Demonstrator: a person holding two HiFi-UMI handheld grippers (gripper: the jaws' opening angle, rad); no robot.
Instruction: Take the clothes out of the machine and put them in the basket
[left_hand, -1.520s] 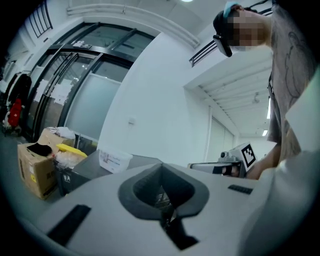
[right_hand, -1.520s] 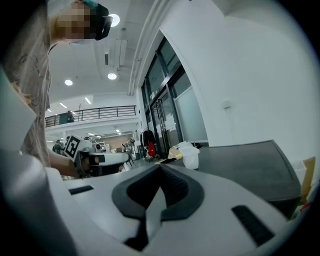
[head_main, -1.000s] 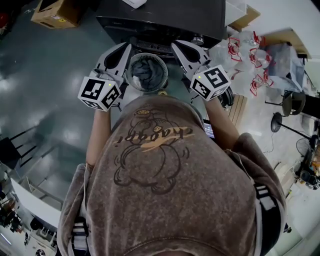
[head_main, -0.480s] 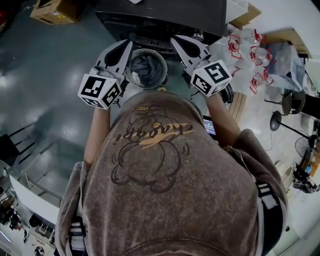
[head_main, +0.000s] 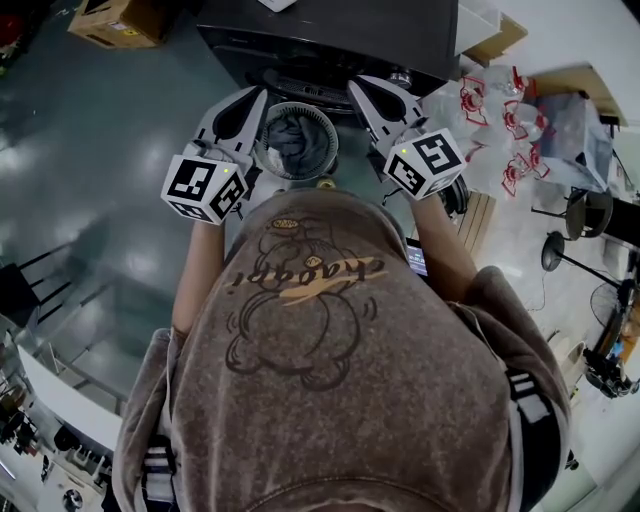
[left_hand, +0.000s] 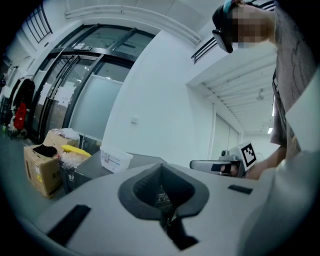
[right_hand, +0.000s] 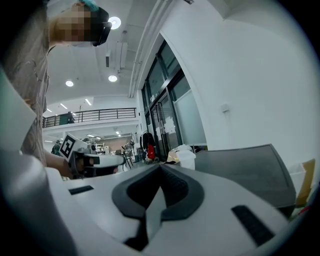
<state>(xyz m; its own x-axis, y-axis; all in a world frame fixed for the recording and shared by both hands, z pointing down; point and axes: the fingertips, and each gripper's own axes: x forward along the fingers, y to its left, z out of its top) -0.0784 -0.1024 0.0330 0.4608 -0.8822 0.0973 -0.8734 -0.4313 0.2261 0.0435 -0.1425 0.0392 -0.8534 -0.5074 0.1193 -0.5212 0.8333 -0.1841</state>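
Cardboard box (head_main: 115, 20): on the floor, well left of the basket; left gripper (head_main: 259, 93): just left of the basket, jaws together, nothing between them; basket (head_main: 270, 160): round, ribbed wall, in front of the dark machine (head_main: 330, 35), grey clothes (head_main: 293, 135) lying inside; right gripper (head_main: 356, 83): just right of the basket, jaws together, empty; plastic bags (head_main: 500, 120): heaped further right of the basket.
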